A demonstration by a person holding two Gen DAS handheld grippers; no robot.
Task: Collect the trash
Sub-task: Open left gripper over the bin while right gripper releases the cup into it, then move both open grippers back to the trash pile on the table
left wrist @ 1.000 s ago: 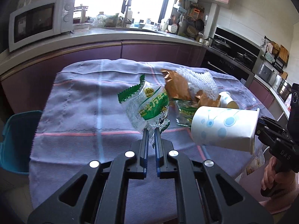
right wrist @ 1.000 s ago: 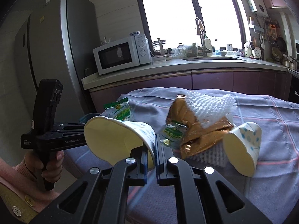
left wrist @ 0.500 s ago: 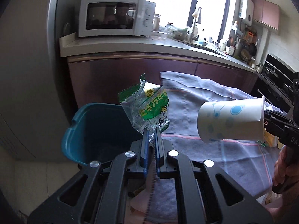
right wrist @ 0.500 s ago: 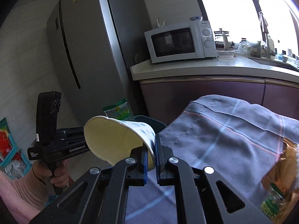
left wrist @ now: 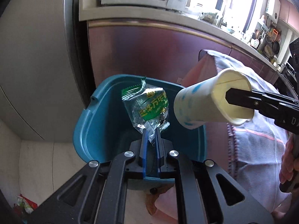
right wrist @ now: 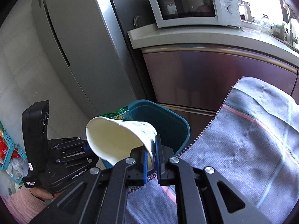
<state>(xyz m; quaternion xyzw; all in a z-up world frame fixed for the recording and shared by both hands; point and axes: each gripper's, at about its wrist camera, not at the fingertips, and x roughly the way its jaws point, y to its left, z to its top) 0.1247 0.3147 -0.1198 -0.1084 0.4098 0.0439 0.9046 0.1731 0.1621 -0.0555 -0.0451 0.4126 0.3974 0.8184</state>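
My left gripper is shut on the corner of a clear and green snack wrapper and holds it over the open teal bin. My right gripper is shut on the rim of a white paper cup with blue dots, held on its side just over the bin. The cup also shows in the left wrist view, above the bin's right edge. The left gripper body shows at the lower left of the right wrist view.
The bin stands on the floor against a purple cabinet, beside a grey fridge. A table with a grey-purple cloth is to the right. A microwave sits on the counter above. Small blue baskets lie on the floor at the left.
Both grippers have swung left from the table to above the bin, carrying the wrapper and the cup. The bin is now right below both.
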